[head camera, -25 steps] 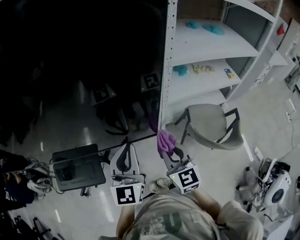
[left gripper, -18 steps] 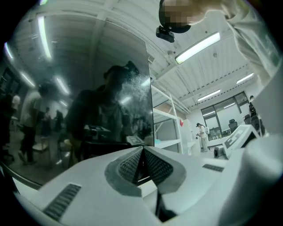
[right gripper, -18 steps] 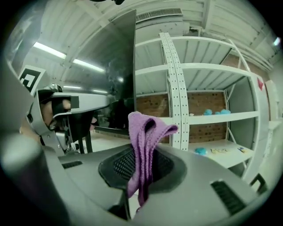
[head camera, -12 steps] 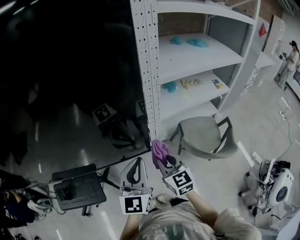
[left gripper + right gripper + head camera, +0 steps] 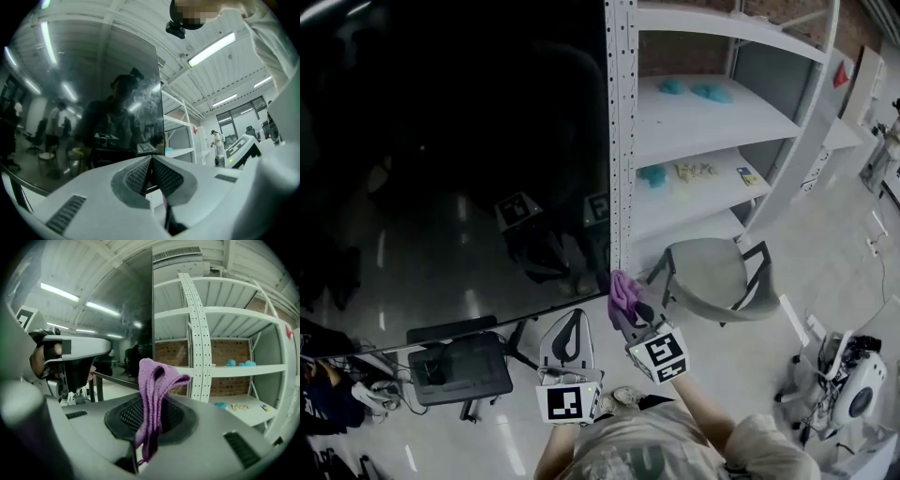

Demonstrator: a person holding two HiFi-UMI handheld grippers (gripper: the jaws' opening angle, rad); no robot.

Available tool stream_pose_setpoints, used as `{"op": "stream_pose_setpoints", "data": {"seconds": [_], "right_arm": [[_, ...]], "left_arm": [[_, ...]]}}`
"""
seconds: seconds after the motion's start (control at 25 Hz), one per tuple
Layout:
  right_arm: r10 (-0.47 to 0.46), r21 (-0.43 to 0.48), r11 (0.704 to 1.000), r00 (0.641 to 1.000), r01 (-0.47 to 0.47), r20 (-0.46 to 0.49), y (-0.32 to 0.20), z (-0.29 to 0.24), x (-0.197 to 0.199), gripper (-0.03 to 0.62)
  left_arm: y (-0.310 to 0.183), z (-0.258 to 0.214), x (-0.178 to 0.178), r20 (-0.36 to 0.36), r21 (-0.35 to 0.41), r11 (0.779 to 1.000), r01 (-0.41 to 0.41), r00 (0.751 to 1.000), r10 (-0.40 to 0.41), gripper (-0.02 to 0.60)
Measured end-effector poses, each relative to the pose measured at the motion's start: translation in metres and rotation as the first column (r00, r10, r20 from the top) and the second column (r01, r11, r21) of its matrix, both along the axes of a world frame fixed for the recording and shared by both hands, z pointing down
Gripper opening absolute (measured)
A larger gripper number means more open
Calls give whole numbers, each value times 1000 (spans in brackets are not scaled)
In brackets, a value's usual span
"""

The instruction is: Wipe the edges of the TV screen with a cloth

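Cloth [image 5: 624, 291]: pinched in right gripper [image 5: 621, 311], centre frame, at TV screen [image 5: 450, 141] lower-right corner.
Left gripper [image 5: 569, 330]: jaws together, empty.
Unclear: whether cloth touches screen.

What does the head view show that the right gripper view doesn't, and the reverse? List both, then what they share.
Head view only: the grey chair beside the shelf unit, and a white machine on the floor at lower right.
Right gripper view only: a close look at the right gripper, its jaws shut on the purple cloth, which stands folded above the pads.
Both: the cloth, the dark TV screen with its right edge, the white shelf unit and the blue items on one shelf.
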State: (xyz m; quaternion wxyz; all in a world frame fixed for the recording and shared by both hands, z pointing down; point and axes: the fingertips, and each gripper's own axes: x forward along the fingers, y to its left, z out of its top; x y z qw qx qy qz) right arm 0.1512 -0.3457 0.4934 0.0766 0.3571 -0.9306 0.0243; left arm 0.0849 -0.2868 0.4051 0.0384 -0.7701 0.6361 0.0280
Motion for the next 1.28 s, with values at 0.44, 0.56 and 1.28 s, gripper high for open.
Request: {"op": "stream_pose_setpoints", "data": {"seconds": [0.44,0.56,1.28], "right_arm": [[-10,21,1000,1000,10,26,1,-18,-3,51],[-11,30,1000,999,10,31,1,-23,-3,51],[-106,301,947,994,108,-22,3,-133,-4,51]], "left_arm": [[5,-8,1,4,16,1000,18,1000,-18,15],[5,-10,1,10,11,1000,19,1000,-19,15],[-6,-102,21,-10,129,992,-3,1000,4,15]]}}
